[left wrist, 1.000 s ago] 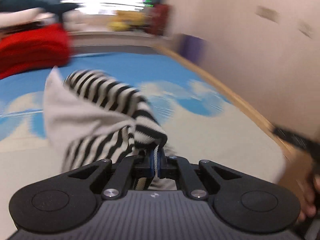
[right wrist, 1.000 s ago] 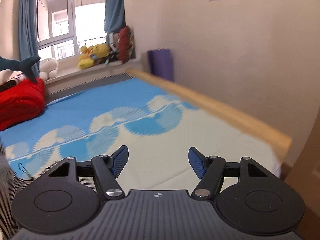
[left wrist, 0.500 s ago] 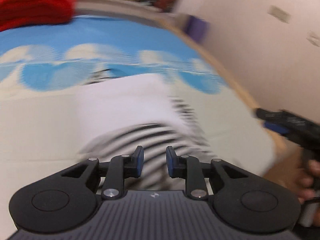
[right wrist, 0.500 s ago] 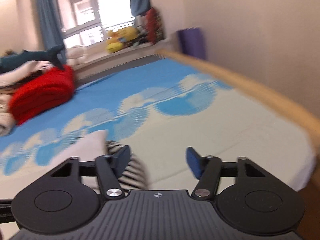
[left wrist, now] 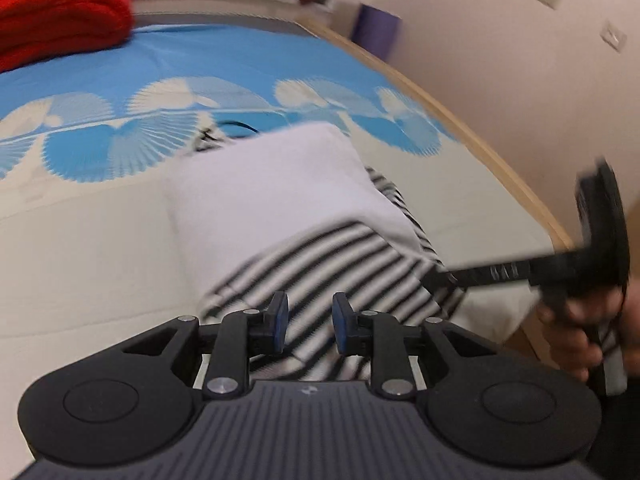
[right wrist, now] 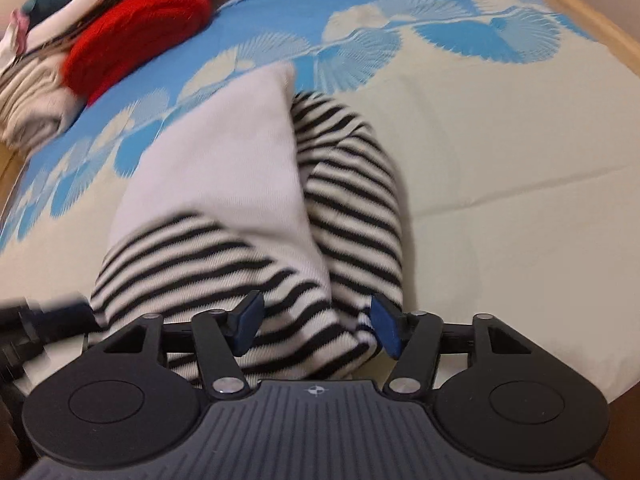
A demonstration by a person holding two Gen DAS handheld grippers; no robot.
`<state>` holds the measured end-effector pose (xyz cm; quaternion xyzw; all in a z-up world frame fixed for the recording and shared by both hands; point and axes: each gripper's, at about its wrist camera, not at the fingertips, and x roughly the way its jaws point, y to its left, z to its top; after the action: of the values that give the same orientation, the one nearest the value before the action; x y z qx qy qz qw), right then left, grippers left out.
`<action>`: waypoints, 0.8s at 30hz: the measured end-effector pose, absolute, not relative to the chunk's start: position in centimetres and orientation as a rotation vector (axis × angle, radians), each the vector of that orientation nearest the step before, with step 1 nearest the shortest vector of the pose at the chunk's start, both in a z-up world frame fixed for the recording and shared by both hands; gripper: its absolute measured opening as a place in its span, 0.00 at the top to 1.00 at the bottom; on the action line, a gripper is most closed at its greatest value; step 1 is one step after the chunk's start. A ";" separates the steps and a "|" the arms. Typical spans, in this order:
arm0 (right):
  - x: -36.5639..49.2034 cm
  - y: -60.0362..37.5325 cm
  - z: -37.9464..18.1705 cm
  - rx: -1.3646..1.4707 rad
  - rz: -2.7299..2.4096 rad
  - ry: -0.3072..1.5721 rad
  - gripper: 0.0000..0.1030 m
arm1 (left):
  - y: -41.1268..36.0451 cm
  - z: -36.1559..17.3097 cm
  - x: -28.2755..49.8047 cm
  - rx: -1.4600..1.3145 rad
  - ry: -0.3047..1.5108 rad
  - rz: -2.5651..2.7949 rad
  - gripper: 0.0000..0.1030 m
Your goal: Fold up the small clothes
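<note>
Currently the left claw (left wrist: 306, 326) has its pads slightly apart, hovering just over the near edge of the striped garment (left wrist: 332, 264) at lower centre of its view; nothing pinched, fabric only seen through the gap. Its jaws have just been opening. The right claw (right wrist: 318, 326) has just been closing and now straddles the garment's near hem, fabric between the pads. Whether the pads actually press cannot be told from the frame; looks like a small gap on the left pad.

The garment (right wrist: 256, 208) lies on the bed (right wrist: 500, 160), centre of both views: a plain grey-white panel folded over the striped body, with a striped sleeve bulging on the right.

Risks:
- Right claw may catch only the top layer or the bulky sleeve roll, so the fold would drag skewed.
- Left claw is free, so nothing pins the panel; a pull could slide it off.
- Both claws are close at the same hem and could collide.

Around: red folded item (right wrist: 136, 36) and a stacked pile of clothes (right wrist: 28, 112) at upper left, well apart. Wooden bed edge (left wrist: 500, 168) and the wall at right. Nothing blocks the garment.
</note>
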<state>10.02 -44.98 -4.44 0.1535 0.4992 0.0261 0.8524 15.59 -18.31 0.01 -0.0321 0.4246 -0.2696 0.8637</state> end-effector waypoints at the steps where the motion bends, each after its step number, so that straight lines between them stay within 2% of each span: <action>1: 9.5 -45.2 -4.2 0.325 0.055 1.045 0.98 | -18.3 0.3 15.4 -0.065 0.885 -0.551 0.73; 2: 8.9 -45.8 -3.4 0.356 0.055 1.025 0.97 | -18.2 0.5 15.1 -0.061 0.881 -0.536 0.68; 3: 8.1 -46.8 -2.2 0.418 0.063 0.980 0.97 | -18.0 0.5 15.0 -0.058 0.876 -0.520 0.58; 5: 5.9 -49.4 0.3 0.577 0.116 0.848 0.98 | -17.3 1.3 14.4 -0.070 0.860 -0.504 0.42; 6: 4.8 -50.3 1.2 0.607 0.137 0.808 0.98 | -17.0 1.9 14.3 -0.083 0.853 -0.508 0.39; 9: 3.2 -51.0 1.1 0.546 0.098 0.835 0.98 | -17.7 1.5 13.8 -0.093 0.866 -0.532 0.39; 15: 5.4 -49.3 -4.9 0.385 -0.006 1.184 0.98 | -19.4 -5.4 13.7 0.083 1.110 -0.487 0.35; 18: 6.0 -49.0 -4.2 0.387 -0.051 1.156 0.97 | -18.8 -4.7 13.8 0.058 1.118 -0.491 0.35; 20: 5.5 -49.8 -2.3 0.445 -0.071 1.042 0.92 | -18.0 -3.3 14.3 0.031 1.113 -0.501 0.35; 21: 5.1 -49.9 -1.5 0.452 -0.078 0.993 0.80 | -17.5 -2.5 14.9 0.009 1.111 -0.506 0.35; 22: 4.8 -50.0 -0.7 0.452 -0.092 0.946 0.56 | -16.9 -1.6 15.6 -0.017 1.106 -0.511 0.35; 24: 4.7 -50.3 -0.1 0.443 -0.111 0.890 0.27 | -15.8 0.0 17.2 -0.068 1.089 -0.514 0.33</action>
<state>4.68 -50.27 -0.12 0.2122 0.4268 -0.0533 0.8775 17.18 -15.84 -0.01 -0.0318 0.5122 -0.2418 0.8235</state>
